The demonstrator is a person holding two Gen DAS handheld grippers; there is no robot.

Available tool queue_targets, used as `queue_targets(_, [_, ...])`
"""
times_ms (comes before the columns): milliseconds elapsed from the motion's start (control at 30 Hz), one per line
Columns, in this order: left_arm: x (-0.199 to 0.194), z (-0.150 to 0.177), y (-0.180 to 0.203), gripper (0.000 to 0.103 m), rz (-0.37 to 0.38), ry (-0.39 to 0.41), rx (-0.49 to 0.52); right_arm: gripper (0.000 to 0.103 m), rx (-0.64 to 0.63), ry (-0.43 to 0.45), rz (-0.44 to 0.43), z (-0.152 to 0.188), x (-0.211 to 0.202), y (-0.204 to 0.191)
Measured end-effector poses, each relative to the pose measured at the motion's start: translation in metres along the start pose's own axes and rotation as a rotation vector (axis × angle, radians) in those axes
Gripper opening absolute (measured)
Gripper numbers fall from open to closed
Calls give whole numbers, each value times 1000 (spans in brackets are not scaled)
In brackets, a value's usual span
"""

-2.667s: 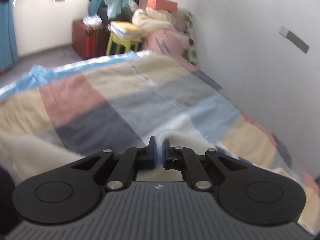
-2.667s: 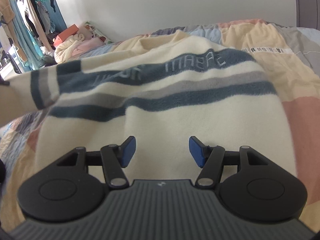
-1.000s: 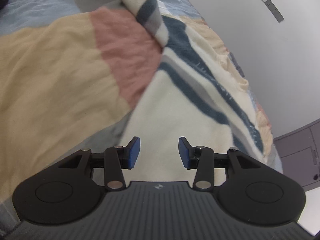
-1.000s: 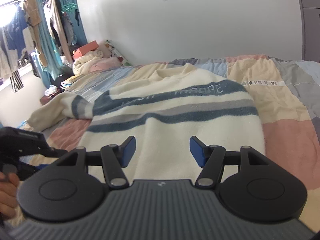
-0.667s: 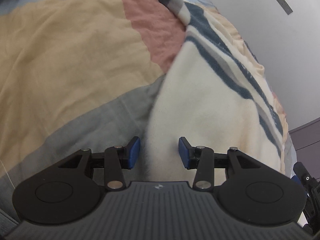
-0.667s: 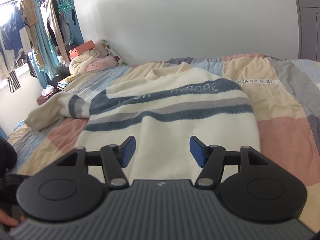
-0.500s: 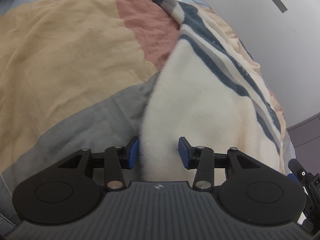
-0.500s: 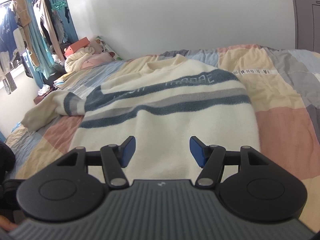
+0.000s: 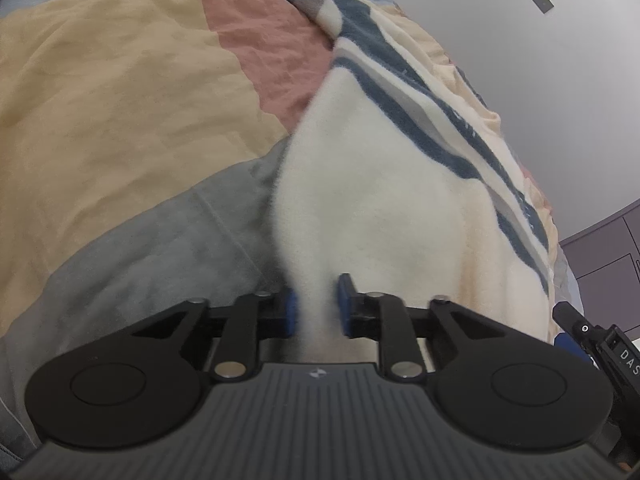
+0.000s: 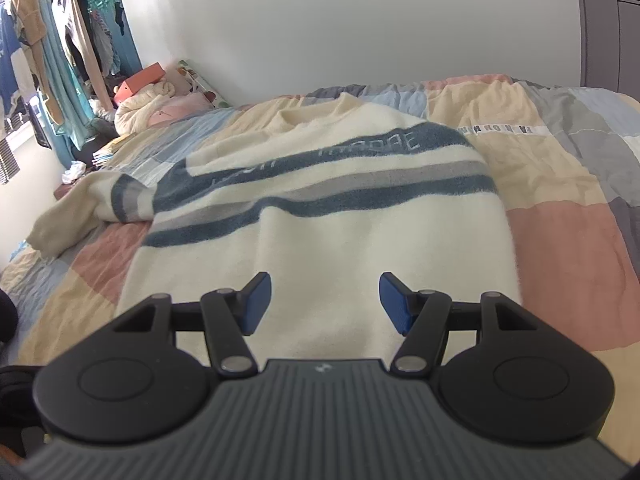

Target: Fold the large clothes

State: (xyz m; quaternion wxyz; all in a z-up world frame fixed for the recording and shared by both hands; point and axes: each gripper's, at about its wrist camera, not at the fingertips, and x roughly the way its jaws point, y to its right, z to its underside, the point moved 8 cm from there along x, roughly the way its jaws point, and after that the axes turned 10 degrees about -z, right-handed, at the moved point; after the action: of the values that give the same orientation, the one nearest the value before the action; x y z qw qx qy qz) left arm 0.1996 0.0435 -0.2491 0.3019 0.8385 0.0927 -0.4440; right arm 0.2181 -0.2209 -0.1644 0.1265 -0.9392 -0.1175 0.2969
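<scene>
A cream sweater (image 10: 332, 216) with dark blue and grey stripes lies spread on the patchwork bed (image 10: 560, 216), one sleeve (image 10: 84, 204) stretched out to the left. My left gripper (image 9: 316, 304) is shut on the bottom left corner of the sweater (image 9: 376, 184), the cream hem pinched between its blue pads. My right gripper (image 10: 324, 300) is open and empty, hovering just over the sweater's bottom hem near its right side. The edge of the right gripper (image 9: 600, 344) shows at the far right of the left wrist view.
The bed runs along a white wall (image 10: 360, 28). A pile of bedding and an orange box (image 10: 140, 84) sit past the bed's far left end. Clothes hang on a rack (image 10: 52, 56) by the window. A grey wardrobe (image 10: 612, 20) stands at the right.
My left gripper released the sleeve, moved to the sweater's bottom left corner and has closed its pads on the hem. My right gripper stayed open over the hem and shifted slightly.
</scene>
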Motion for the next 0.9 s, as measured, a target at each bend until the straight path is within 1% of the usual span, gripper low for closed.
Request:
queue_targets(67, [-4,-2,1,13,15,13,-2,62,3,3,6,0,-1,1])
queue_targets(133, [-12,-7,1,10,29,47,1,61,6,11,14,-1,-5,5])
queue_targets(233, [-28,-19,0,10,62,111,-18,61,33,26,51,-3,-11,15])
queue_targets(300, [-35,-25,-3,10,101,128,-55,61,76,40,48,-8,-14,23])
queue_targets(400, [-42,-37,-8,9,116,161,-71,61,90,59,64,-16,-19,28])
queue_targets(533, [-51,-61,-30,9,137,174,-167,61,25,47,88,-35,-20,30])
queue_targets(633, [-56,-85,-47,9,155,185,-233,61,58,28,71,-53,-21,41])
queue_targets(733, [-53,-102,-58,9,136,192,-277,61,109,35,87,-67,-21,58])
queue_targets(767, [-50,-107,-61,9,118,199,-280,62,117,41,88,-71,-20,62])
queue_targets(833, [-43,-111,-70,9,51,211,-265,61,145,41,89,-72,-15,70])
queue_targets(900, [-30,-111,-75,9,-9,198,-259,61,164,36,107,-67,-10,79])
